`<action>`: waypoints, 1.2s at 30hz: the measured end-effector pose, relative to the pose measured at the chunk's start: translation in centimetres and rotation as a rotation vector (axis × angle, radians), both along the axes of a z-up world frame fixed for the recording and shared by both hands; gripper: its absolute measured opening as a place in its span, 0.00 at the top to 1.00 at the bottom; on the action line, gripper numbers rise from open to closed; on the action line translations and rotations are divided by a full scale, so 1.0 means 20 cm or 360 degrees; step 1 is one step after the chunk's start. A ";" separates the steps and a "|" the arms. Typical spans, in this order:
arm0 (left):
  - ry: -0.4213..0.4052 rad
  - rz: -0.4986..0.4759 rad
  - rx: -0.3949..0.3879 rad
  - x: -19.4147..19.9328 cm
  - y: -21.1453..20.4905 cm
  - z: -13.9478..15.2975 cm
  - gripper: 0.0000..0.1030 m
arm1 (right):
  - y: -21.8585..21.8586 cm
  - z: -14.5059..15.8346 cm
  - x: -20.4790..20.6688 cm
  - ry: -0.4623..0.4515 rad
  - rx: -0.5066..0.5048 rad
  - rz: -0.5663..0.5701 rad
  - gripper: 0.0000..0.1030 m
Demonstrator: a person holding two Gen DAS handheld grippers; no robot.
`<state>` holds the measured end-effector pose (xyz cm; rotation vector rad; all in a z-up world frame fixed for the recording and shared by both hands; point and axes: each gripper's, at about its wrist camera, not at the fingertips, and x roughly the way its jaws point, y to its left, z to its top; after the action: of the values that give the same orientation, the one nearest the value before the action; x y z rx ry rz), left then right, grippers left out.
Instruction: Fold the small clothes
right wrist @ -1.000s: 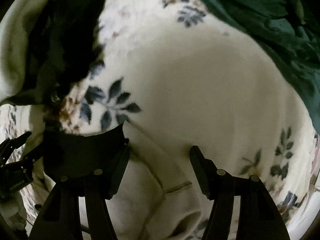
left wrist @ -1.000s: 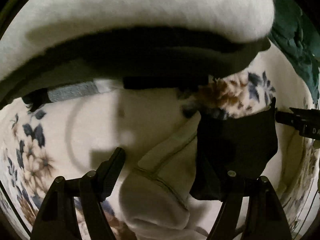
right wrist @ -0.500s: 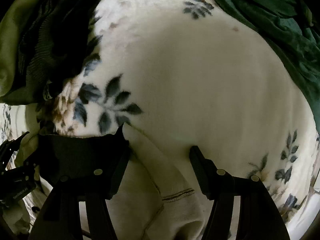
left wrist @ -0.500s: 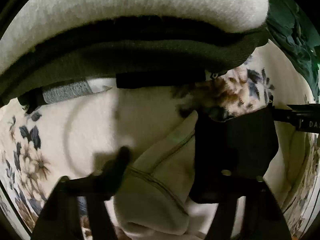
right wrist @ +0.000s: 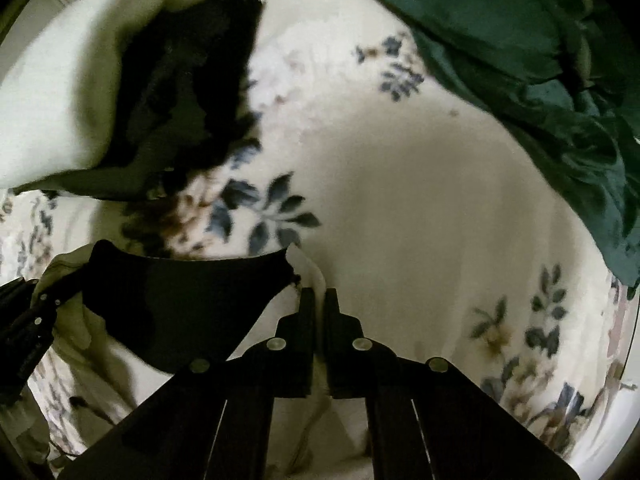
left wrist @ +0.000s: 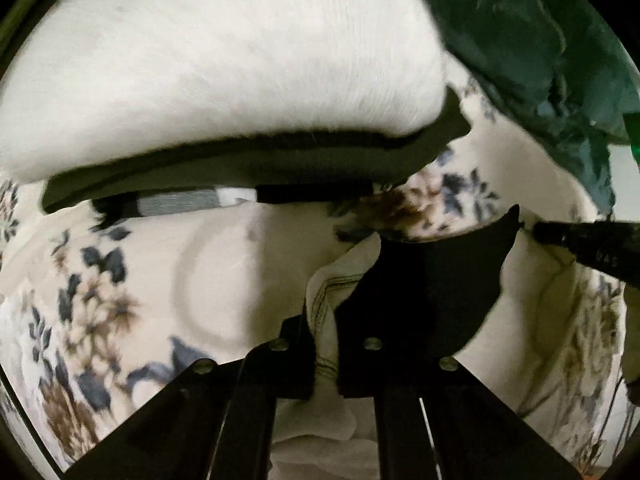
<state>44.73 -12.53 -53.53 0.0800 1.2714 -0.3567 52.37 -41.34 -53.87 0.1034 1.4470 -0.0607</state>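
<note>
Grippers, two, black, hand-held. Left gripper (left wrist: 324, 356), bottom centre of the left wrist view: fingers drawn narrow, pinching a stitched fold of the small cream cloth garment (left wrist: 332, 296). Right gripper (right wrist: 319, 312), bottom centre of the right wrist view: fingers nearly together, clamped on a thin cream edge of the same garment (right wrist: 316, 280).

Garment, cream with a black panel (left wrist: 432, 280), lying on the cream floral-print fleece blanket (left wrist: 224, 264). Left wrist view: panel sits right of centre, directly beyond the left gripper's right finger, its far corner reaching the other gripper's tip, which enters from the right edge. Right wrist view: panel (right wrist: 176, 292) lies lower left, just beside the right gripper; the left gripper's body shows at the lower left edge.

Left wrist view only: grey and white strip (left wrist: 188, 202) under the stack, left of centre; faint ring mark on the blanket below it.

Stack of folded cloth, white layer over dark olive layer (left wrist: 224, 80), fills the upper left wrist view, resting on the blanket beyond the garment. Right wrist view shows its end at upper left (right wrist: 132, 92), dark layers exposed.

Dark green crumpled fabric (right wrist: 520, 60), upper right in both views, farthest, overlapping the blanket.
</note>
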 end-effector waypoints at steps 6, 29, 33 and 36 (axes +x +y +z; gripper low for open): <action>-0.0056 0.0065 -0.0127 -0.10 0.16 0.25 0.95 | 0.02 0.28 -0.24 -0.0134 0.0114 -0.0068 0.96; 0.0620 0.0659 -0.0440 -1.24 0.64 -0.01 0.49 | 0.10 0.14 -1.81 0.0348 0.0162 -0.0162 0.57; 0.0524 0.0712 -0.0478 -1.12 0.66 0.05 0.49 | -0.07 0.24 -1.82 0.0220 0.0226 -0.0388 0.53; 0.0416 0.0700 -0.0512 -0.96 0.62 0.09 0.49 | -0.18 0.26 -1.73 0.0068 0.0450 -0.0619 0.51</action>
<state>25.48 -0.23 -51.78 -0.5276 1.4304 -0.1890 17.87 -44.89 -48.58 0.6179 1.4544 -0.1767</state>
